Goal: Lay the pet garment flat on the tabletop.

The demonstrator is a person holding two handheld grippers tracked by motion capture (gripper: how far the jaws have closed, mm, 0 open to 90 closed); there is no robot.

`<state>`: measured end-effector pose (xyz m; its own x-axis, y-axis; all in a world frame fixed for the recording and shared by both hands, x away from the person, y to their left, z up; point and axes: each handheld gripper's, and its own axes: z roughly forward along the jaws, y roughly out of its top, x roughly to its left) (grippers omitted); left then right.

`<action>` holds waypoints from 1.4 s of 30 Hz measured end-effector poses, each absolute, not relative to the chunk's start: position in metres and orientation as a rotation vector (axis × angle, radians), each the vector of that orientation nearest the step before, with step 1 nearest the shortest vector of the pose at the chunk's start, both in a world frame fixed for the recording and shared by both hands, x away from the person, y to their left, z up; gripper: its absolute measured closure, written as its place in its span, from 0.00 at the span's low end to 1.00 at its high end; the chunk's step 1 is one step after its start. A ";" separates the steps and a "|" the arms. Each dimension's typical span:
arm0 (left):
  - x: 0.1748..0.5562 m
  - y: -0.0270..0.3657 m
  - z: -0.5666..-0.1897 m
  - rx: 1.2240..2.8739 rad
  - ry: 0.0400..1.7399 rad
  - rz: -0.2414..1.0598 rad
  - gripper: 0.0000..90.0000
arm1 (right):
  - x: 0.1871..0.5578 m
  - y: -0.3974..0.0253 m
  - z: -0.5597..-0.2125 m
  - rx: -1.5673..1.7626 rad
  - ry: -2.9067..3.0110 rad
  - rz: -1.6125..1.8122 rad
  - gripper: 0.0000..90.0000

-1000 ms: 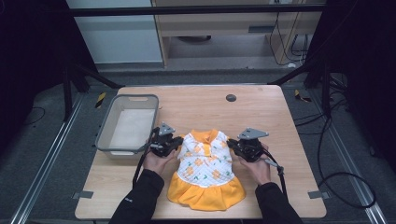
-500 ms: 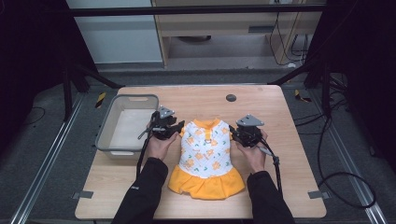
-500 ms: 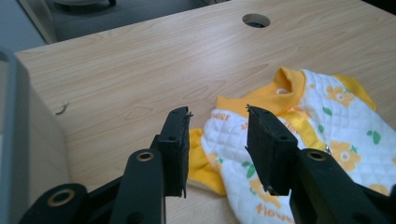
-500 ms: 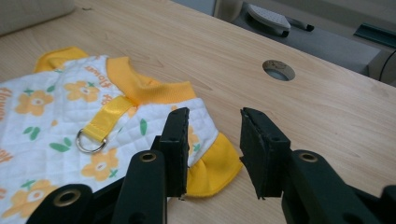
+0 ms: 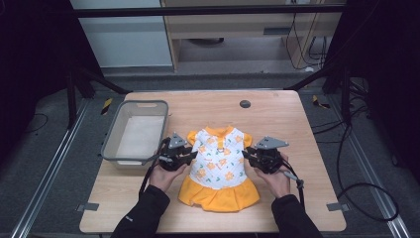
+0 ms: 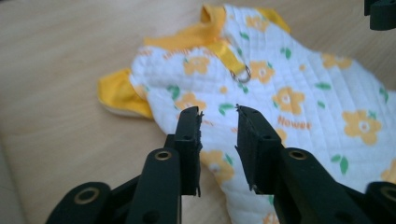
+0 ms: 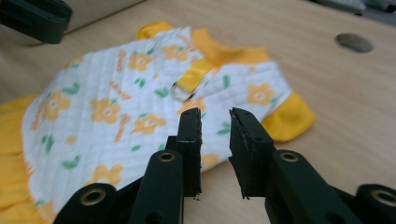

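A: What is on the table (image 5: 277,116)?

B: A small quilted dress (image 5: 218,161), white with orange flowers and green leaves, lying flat on the pale wood, near the middle and towards the person's edge. The collar, the short sleeves and the ruffled skirt are plain orange-yellow cloth, and the skirt end points towards the person.

A: Any hardware on it?

B: A yellow ribbon strap runs down from the collar and ends in a small metal ring (image 6: 242,74), which lies on the stitched white fabric.

A: And the left gripper (image 5: 190,157)?

B: It sits at the dress's left edge, level with the bodice. In the left gripper view its flat black jaws stand a small way apart with nothing between them, and the quilted cloth lies just beyond the tips.

A: The right gripper (image 5: 244,154)?

B: Mirrored at the right edge, beside the sleeve. Its jaws are likewise parted by a narrow gap and hold nothing; the fabric lies just ahead of them.

A: What else?

B: A grey rectangular plastic bin (image 5: 148,105) with rounded corners stands left of the dress, and a dark round disc (image 5: 244,104) is set in the tabletop farther back.
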<state>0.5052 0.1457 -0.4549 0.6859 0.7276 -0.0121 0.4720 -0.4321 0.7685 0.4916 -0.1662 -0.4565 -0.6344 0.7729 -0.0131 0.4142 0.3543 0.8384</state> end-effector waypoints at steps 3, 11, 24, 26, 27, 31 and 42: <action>0.503 0.144 -0.470 2.137 0.924 0.386 0.83 | 0.485 -0.161 -0.471 1.037 2.275 1.184 0.85; 0.494 0.136 -0.493 2.221 0.918 0.335 0.84 | 0.473 -0.156 -0.496 1.017 2.398 1.073 0.87; 0.486 0.149 -0.486 2.178 0.966 0.334 0.60 | 0.474 -0.160 -0.496 1.038 2.398 1.062 0.87; 0.480 0.156 -0.482 2.155 0.963 0.341 0.54 | 0.471 -0.164 -0.491 1.038 2.372 1.096 0.86; 0.478 0.158 -0.481 2.145 0.960 0.338 0.52 | 0.469 -0.166 -0.488 1.047 2.353 1.119 0.84; 0.465 0.169 -0.477 2.107 0.931 0.327 0.44 | 0.464 -0.177 -0.481 1.053 2.300 1.173 0.71; 0.431 0.213 -0.477 2.057 0.948 0.377 0.31 | 0.447 -0.216 -0.478 1.186 2.144 1.186 0.38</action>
